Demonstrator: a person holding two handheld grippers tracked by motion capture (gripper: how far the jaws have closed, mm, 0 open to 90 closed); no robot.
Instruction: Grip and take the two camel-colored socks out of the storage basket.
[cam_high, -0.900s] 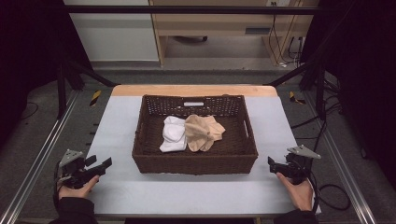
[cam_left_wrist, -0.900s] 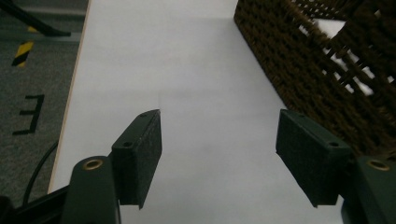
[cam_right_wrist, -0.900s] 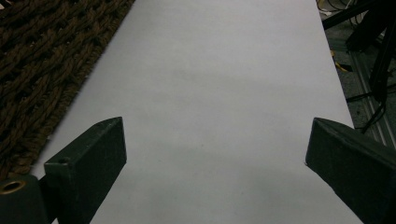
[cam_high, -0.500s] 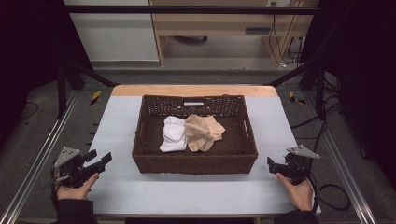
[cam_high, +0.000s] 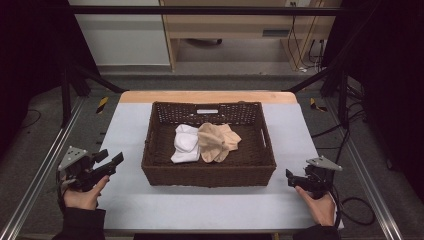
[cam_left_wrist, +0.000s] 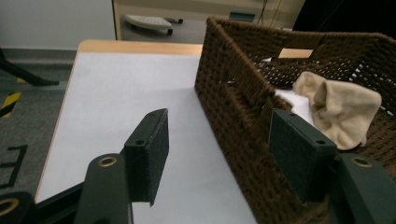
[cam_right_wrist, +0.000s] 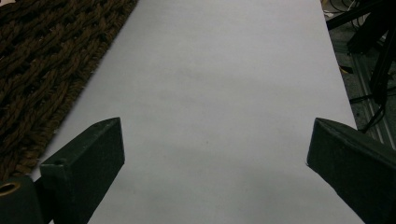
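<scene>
**Cloths (cam_high: 210, 145) in basket (cam_high: 207, 177), tongs open on both sides**

Bunched together near the middle of the basket floor: white cloth (cam_high: 184, 145) toward the left, tan cloth (cam_high: 220, 141) touching it on the right and partly over its edge. Probably dropped there loosely rather than folded, so ready to be picked out one at a time.

Left tongs (cam_high: 111, 157) held low over the desk (cam_high: 200, 210) just beside the basket's left wall, jaws wide apart, nothing between them, aimed across the rim toward the cloths. Looks like a waiting pose before a reach over the wall. Right tongs (cam_high: 289, 177) held near the front right corner, jaws likewise spread and empty, pointing along bare desk (cam_right_wrist: 210, 93) with the woven wall (cam_right_wrist: 42, 70) at the side. Apparently parked clear of the left hand's path.

From the left tongs' camera, tan cloth (cam_left_wrist: 343, 109) partly covered by the near jaw, white cloth (cam_left_wrist: 292, 100) reduced to a sliver behind wall (cam_left_wrist: 233, 93) and jaw. Hard to tell whether socks, rags or towels. Underside folds and anything beneath the pile hidden. Pale label on the far wall too small to read. Both forearms cut off at the bottom edge.
</scene>
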